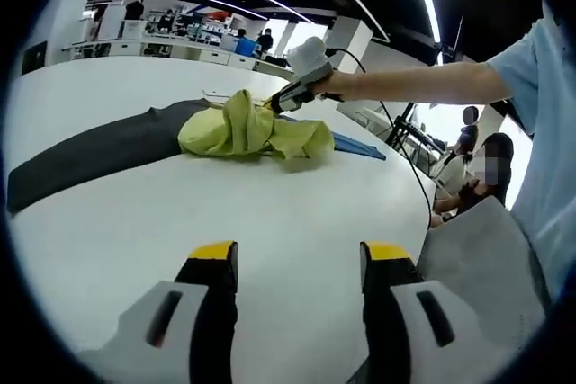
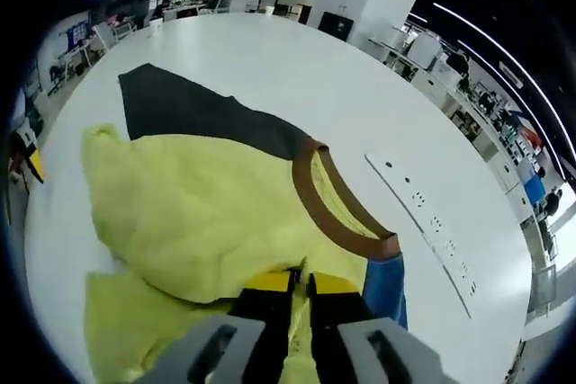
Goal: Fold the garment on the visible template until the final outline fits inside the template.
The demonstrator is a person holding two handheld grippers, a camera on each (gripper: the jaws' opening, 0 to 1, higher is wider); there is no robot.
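Right fingers pinch the garment, left wait apart

Left gripper view: the left gripper (image 1: 299, 263), fingers spread and empty, hangs over bare counter (image 1: 225, 213); the yellow garment (image 1: 256, 129) lies well ahead, across the dark template (image 1: 99, 152).

Right gripper view: the right gripper (image 2: 300, 283) grips garment (image 2: 207, 213) cloth just below its brown collar (image 2: 346, 222)

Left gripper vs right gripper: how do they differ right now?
The left gripper has its jaws apart over bare white table, holding nothing; the right gripper has its jaws shut on the yellow garment. The left gripper sits back from the garment; the right gripper is at it, reaching in beside the brown collar. Both have yellow-tipped black jaws.
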